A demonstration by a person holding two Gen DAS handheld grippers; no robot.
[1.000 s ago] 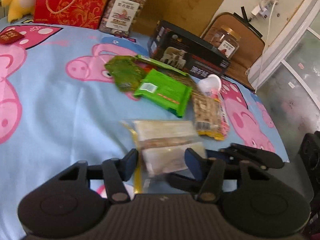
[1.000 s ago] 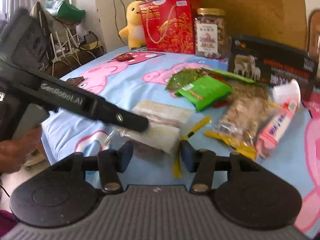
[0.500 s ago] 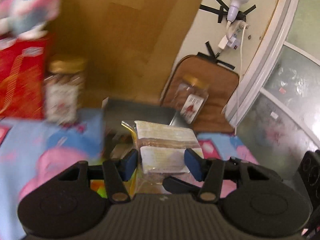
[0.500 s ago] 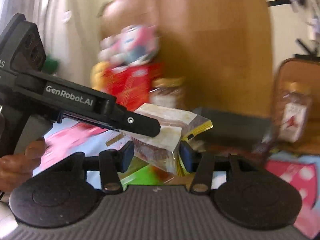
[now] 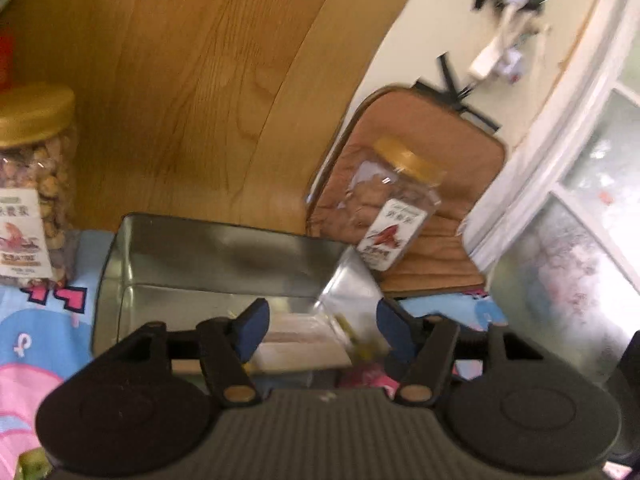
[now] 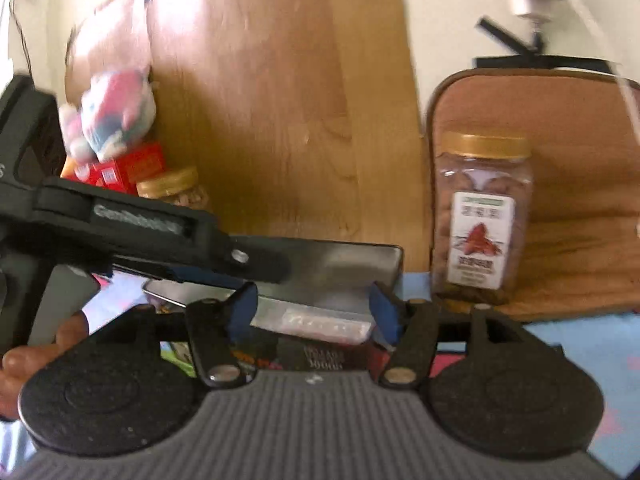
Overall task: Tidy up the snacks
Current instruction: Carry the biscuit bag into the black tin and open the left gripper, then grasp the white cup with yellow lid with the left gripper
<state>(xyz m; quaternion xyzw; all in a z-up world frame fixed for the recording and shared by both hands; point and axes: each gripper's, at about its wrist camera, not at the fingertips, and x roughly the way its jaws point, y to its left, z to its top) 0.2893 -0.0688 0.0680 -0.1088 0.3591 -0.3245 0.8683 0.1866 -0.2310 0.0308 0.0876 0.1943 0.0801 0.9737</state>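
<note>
Snack pack, clear wrapper w/ pale bars, lies in the open metal tin, just beyond the left gripper; its long axis runs left-right across the tin, sides clear of both blue pads. Left gripper's jaws have just been opening, spread wide, nothing pinched. Right gripper likewise: jaws just opened, pack below them, untouched. Tin sits on a blue-pink cartoon bedsheet by a wooden headboard. Nut jars: one far left, one right against a brown cushion.
</note>
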